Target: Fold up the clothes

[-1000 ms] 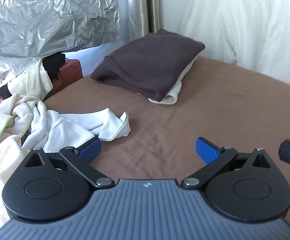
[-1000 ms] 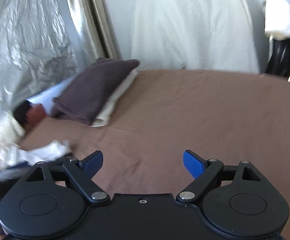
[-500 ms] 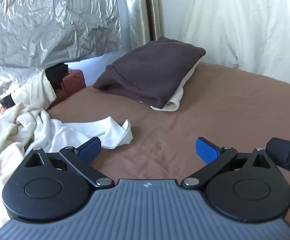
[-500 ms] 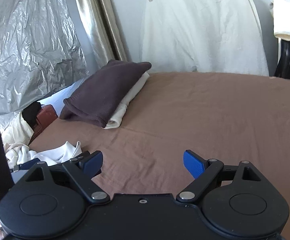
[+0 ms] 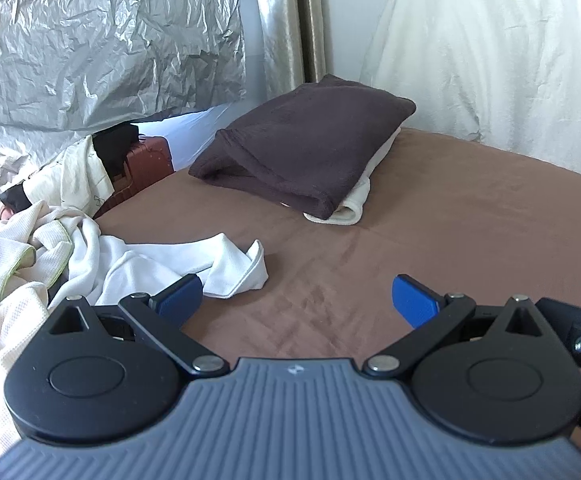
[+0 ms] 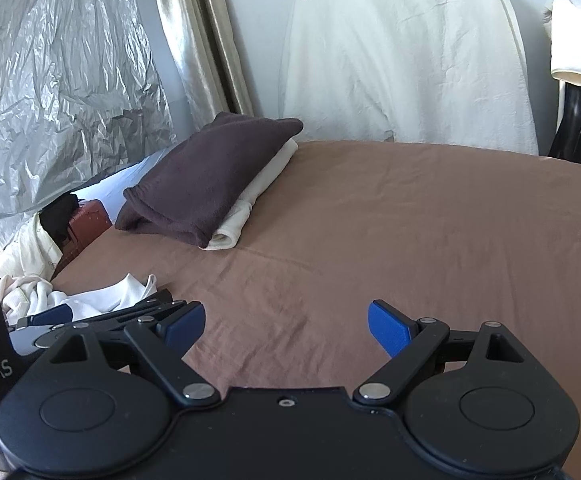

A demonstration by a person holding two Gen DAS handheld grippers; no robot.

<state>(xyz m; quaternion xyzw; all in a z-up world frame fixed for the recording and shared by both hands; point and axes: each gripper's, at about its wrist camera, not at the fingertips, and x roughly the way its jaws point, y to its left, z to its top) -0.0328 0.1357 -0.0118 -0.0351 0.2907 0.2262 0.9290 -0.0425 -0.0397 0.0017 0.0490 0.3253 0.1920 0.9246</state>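
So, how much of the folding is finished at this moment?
Done: two folded pieces are stacked at the far side of the bed, a dark one on top of a cream one. In hand: nothing; the left gripper and right gripper are both open and empty. Left: a crumpled white garment and the loose pile beside it are not yet folded.

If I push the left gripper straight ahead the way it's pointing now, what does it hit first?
Probably the bare brown bedsheet: the left gripper is open over it. The white garment lies just left of that line, and the folded dark brown cloth sits farther on. Depth is uncertain.
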